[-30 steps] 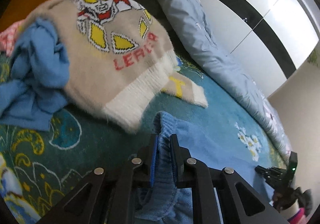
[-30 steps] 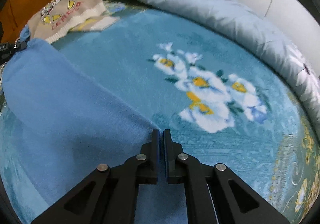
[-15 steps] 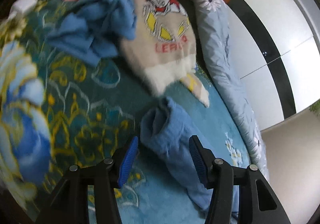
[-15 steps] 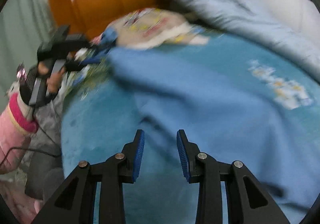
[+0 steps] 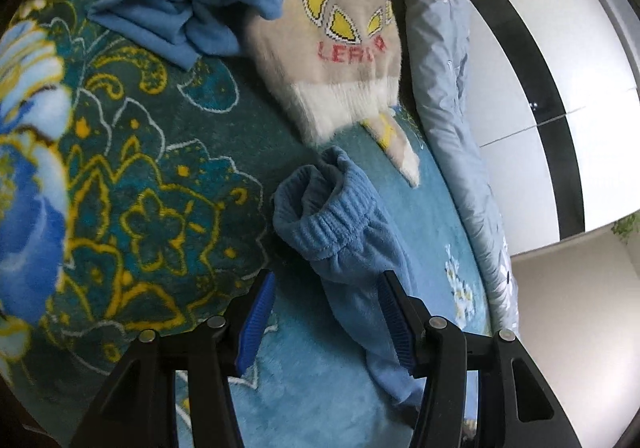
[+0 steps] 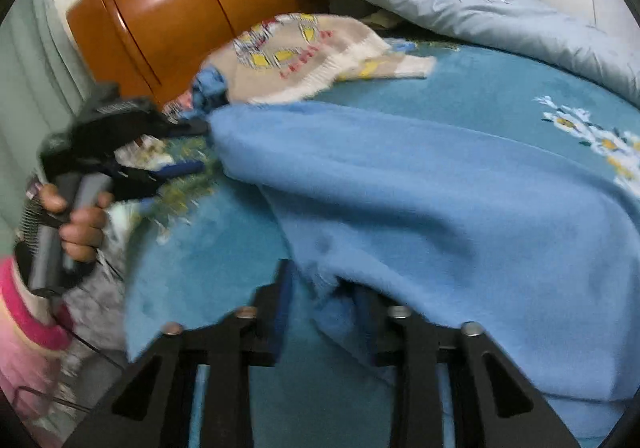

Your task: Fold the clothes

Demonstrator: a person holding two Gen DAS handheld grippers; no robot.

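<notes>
Fingers (image 5: 256, 322) of the left gripper (image 5: 326, 318) spread wide, gripping nothing, poised over the ribbed waistband end of the blue trousers (image 5: 340, 232), which sits between and just beyond the blue pads. Likewise spread on the right gripper (image 6: 320, 300), with a hem of the same blue trousers (image 6: 420, 200) lying loose between the fingers, not pinched. Trousers stretched flat across the teal flowered blanket (image 5: 140, 176), running from 9 o'clock to 4 o'clock in the right wrist view. At 12 o'clock of the left view, a beige jumper (image 5: 344, 48) with a red and yellow figure, its white hem near the waistband. At 11 o'clock, a crumpled blue garment (image 5: 192, 8). Along 1 to 4 o'clock, a grey-blue quilt (image 5: 448, 88). Seen at 9 o'clock from the right gripper, a hand (image 6: 80, 220) in a pink cuff around the left gripper's handle, before an orange-brown headboard (image 6: 180, 8).
</notes>
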